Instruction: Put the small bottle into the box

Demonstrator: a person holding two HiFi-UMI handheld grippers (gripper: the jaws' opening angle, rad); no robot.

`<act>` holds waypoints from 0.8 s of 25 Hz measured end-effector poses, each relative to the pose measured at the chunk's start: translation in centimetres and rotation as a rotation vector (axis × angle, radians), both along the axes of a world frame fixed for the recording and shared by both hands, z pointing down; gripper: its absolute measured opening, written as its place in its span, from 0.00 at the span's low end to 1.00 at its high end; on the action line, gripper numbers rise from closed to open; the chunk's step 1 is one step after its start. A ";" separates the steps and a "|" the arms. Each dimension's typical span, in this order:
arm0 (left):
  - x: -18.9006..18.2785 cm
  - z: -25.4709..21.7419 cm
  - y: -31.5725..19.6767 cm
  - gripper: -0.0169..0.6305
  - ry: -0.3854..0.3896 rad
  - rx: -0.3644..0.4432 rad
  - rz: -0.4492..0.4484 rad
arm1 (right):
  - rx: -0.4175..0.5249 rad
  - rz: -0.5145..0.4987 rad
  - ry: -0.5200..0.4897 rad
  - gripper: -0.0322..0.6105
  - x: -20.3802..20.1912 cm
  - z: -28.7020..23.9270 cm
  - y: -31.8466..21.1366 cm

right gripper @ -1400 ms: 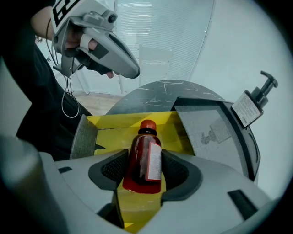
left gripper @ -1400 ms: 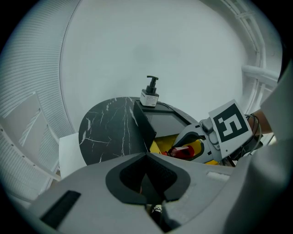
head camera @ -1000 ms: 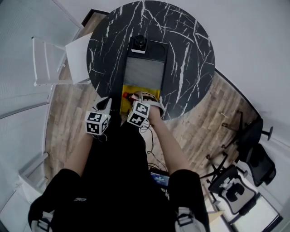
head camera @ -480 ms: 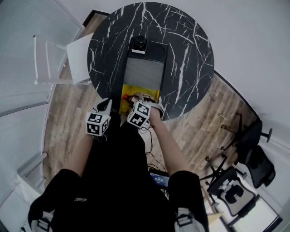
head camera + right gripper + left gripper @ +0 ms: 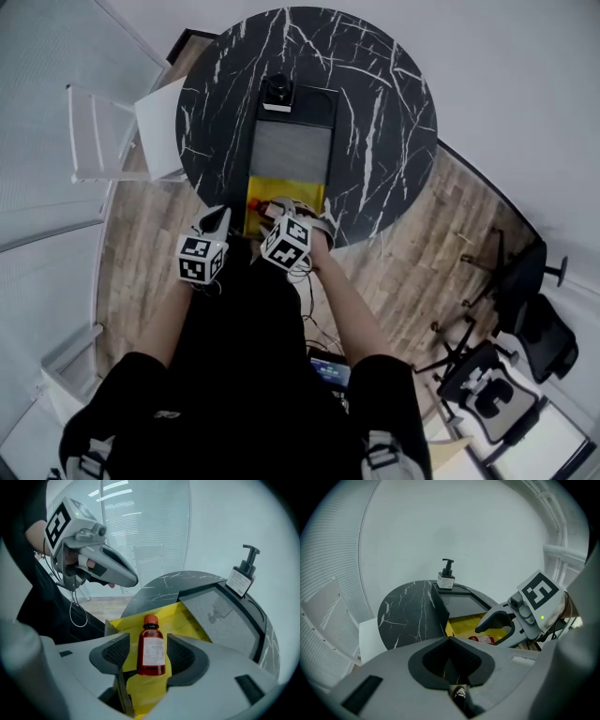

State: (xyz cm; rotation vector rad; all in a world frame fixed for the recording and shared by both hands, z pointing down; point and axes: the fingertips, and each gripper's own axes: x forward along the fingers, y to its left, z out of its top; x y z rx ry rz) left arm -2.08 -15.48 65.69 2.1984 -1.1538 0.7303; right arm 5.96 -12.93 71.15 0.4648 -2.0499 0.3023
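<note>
A small red bottle (image 5: 152,651) with an orange cap lies on the floor of the yellow box (image 5: 187,620) at the table's near edge. My right gripper (image 5: 149,645) is open over the box. The bottle lies between its pads, with a gap on each side. From the left gripper view the bottle (image 5: 483,640) shows in the box (image 5: 464,623) under the right gripper's jaw. In the head view the right gripper (image 5: 281,214) hangs over the box (image 5: 286,187). My left gripper (image 5: 217,219) is off the table's edge to the left, shut and empty (image 5: 450,641).
The round black marble table (image 5: 384,112) carries a dark tray with a grey panel (image 5: 293,150) just beyond the box, and a pump bottle (image 5: 277,89) at its far end. A white chair (image 5: 122,127) stands at the left, office chairs (image 5: 525,309) at the right.
The right gripper has drawn back slightly toward the table's near edge, while the bottle has stayed in the box. The left gripper has hardly moved.
</note>
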 end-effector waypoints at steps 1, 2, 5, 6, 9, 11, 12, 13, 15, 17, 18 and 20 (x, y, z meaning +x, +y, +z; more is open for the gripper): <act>0.1 -0.1 0.0 0.02 -0.001 0.002 0.004 | 0.004 0.008 -0.011 0.42 0.0 -0.3 0.1; 0.3 -0.1 0.0 0.02 -0.001 0.005 0.008 | 0.011 0.016 -0.022 0.42 -0.1 -0.6 0.1; 0.8 -0.5 0.0 0.02 -0.002 0.012 0.016 | 0.025 0.045 -0.055 0.42 0.0 -1.5 0.1; 0.9 -0.7 0.0 0.02 -0.002 0.015 0.018 | 0.030 0.057 -0.066 0.42 0.1 -1.8 0.0; 1.4 -1.0 -0.1 0.02 -0.003 0.025 0.025 | 0.038 0.103 -0.099 0.41 0.5 -2.6 -0.2; 1.8 -1.3 0.0 0.02 -0.004 0.030 0.029 | 0.038 0.140 -0.122 0.38 0.9 -3.0 -0.4; 2.0 -1.4 0.0 0.02 -0.004 0.033 0.031 | 0.039 0.156 -0.134 0.36 1.1 -3.3 -0.4; 2.2 -1.6 0.1 0.02 -0.004 0.036 0.032 | 0.042 0.172 -0.147 0.33 1.3 -3.5 -0.5; 2.6 -1.7 0.3 0.02 -0.005 0.042 0.034 | 0.053 0.200 -0.169 0.27 1.8 -4.1 -0.7; 3.1 -1.8 0.6 0.02 -0.007 0.047 0.035 | 0.072 0.224 -0.185 0.22 2.1 -4.6 -0.7; 3.3 -1.9 0.8 0.02 -0.008 0.050 0.034 | 0.085 0.235 -0.193 0.19 2.3 -4.9 -0.8; 3.6 -2.0 1.0 0.02 -0.007 0.058 0.027 | 0.110 0.257 -0.209 0.14 2.6 -5.5 -1.0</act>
